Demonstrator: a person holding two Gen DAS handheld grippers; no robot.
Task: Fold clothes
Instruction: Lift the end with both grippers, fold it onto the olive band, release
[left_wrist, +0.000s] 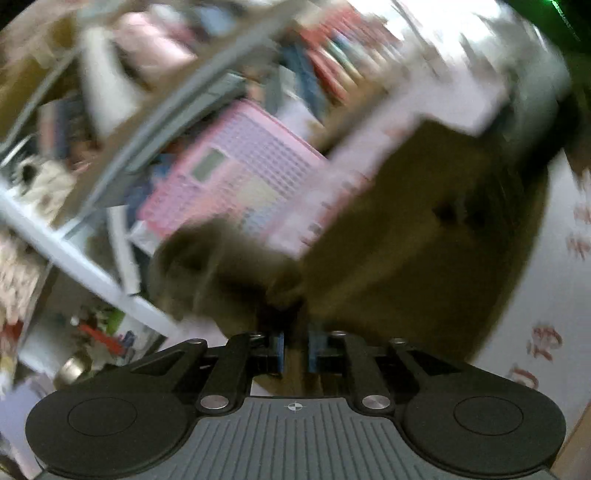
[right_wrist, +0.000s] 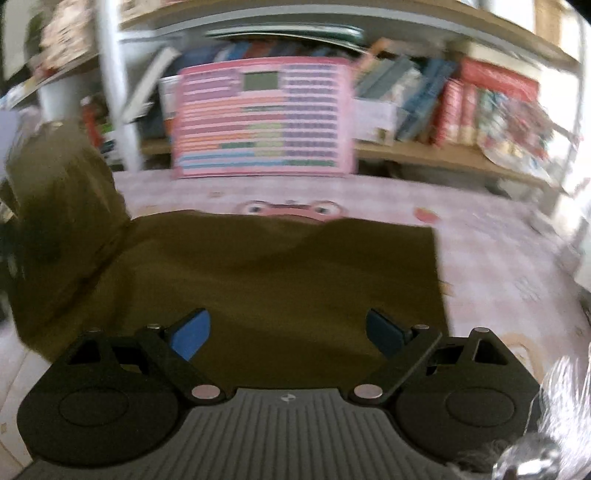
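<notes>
Olive-brown garment (right_wrist: 280, 280) lies spread on the pink-patterned surface (right_wrist: 498, 251), its left side lifted. The left claw (left_wrist: 295, 349) is clamped on a bunched fold of it. The right claw (right_wrist: 288, 334) hovers above the cloth, jaws wide apart. A pink toy board (right_wrist: 262, 118) leans against the bookshelf (right_wrist: 443, 151) at the far edge.

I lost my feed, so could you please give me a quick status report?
Left gripper shut on olive garment, lifting one side. Right gripper open above it. Nothing in the way.

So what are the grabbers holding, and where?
The left gripper pinches the brown cloth at a bunched edge. The right gripper is open, holding nothing.
</notes>
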